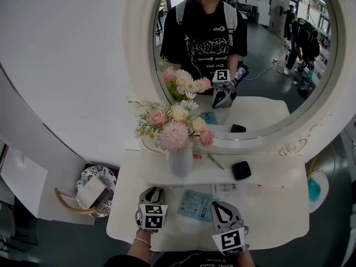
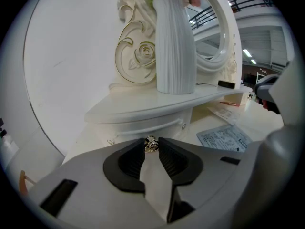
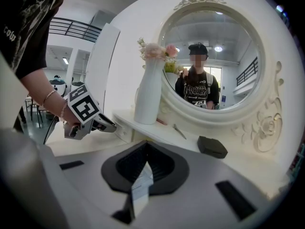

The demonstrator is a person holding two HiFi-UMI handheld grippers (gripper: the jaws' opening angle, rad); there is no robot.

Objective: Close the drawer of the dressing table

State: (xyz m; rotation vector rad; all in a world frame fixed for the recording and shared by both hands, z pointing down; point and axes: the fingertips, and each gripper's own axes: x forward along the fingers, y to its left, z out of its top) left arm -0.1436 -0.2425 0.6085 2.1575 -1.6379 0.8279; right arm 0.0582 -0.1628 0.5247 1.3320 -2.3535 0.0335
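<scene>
1. Between the tips of the left gripper (image 2: 151,141) sits a small gold knob (image 2: 151,146), and the jaws are clenched on it.
2. Just beyond those tips is the white drawer (image 2: 138,127) of the dressing table, tucked under the shelf (image 2: 124,108). A ribbed white vase (image 2: 175,46) stands on that shelf, above the jaws.
3. Right of the jaws, a printed leaflet (image 2: 224,137) lies on the tabletop.
4. The right gripper (image 3: 144,146) has its jaws pressed together on nothing. A black box (image 3: 212,147) lies ahead of them, to the right.
</scene>
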